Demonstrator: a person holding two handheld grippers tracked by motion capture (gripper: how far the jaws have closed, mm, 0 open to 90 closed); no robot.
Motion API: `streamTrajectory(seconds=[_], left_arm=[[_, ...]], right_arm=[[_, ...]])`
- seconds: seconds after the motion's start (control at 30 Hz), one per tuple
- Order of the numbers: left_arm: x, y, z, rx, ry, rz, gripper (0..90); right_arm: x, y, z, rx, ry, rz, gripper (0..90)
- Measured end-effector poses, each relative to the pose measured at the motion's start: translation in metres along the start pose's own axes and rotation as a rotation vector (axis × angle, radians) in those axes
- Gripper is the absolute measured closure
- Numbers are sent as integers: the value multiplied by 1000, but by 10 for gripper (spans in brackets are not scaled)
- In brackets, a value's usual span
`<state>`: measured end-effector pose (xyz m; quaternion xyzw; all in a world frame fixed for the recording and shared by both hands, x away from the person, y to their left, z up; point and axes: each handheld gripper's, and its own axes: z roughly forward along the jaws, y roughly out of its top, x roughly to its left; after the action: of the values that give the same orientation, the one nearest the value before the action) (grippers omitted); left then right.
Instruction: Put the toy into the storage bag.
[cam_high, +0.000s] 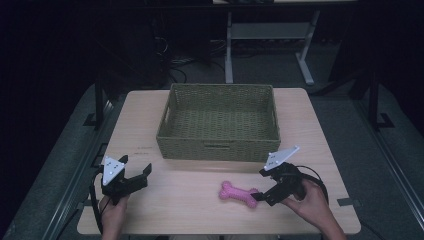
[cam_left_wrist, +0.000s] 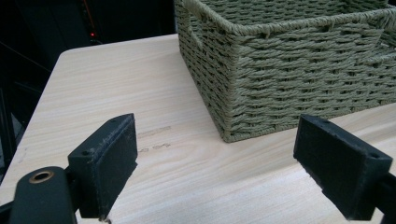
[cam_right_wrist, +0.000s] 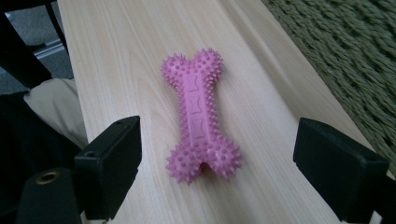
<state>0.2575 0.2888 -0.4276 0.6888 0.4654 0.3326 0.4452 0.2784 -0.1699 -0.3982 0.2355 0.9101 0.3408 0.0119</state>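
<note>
Alignment is the thing to watch: the pink spiked bone toy is lying flat on the pale wooden table, near its front edge, and in the right gripper view its long axis is running straight away from the camera, midway between the two black jaws. The right gripper is standing wide open with its near end just at the toy's knobbed tip — nothing gripped, and the jaws look apart from the rubber on both sides. Because the bone is lying lengthwise between the pads, a close here would likely be pinching across its narrow waist, provided the hand is pushing a little further forward first. The left gripper is sitting well apart from the toy at the table's left front, jaws likewise spread and empty, looking toward a corner of the green woven basket — so the right hand is clearly the nearer one. That basket is standing empty behind the toy, toward the table's far side. Around the table the room is lying dark, with grey flooring and the white legs of another desk behind.
</note>
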Motion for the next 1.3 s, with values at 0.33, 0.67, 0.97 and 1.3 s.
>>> streamTrajectory(seconds=[0.33, 0.67, 0.97, 1.3], left_arm=[[1, 0, 0, -5, -4, -5, 130], [2, 0, -1, -10, -2, -14, 130], [4, 0, -2, -15, -6, -28, 130], [5, 0, -3, -18, -13, -31, 130]], right_arm=[[3, 12, 18, 49, 9, -21, 150], [7, 21, 38, 96, 8, -56, 157], [9, 24, 57, 151, 25, -72, 228], [11, 26, 67, 194, 15, -113, 374]])
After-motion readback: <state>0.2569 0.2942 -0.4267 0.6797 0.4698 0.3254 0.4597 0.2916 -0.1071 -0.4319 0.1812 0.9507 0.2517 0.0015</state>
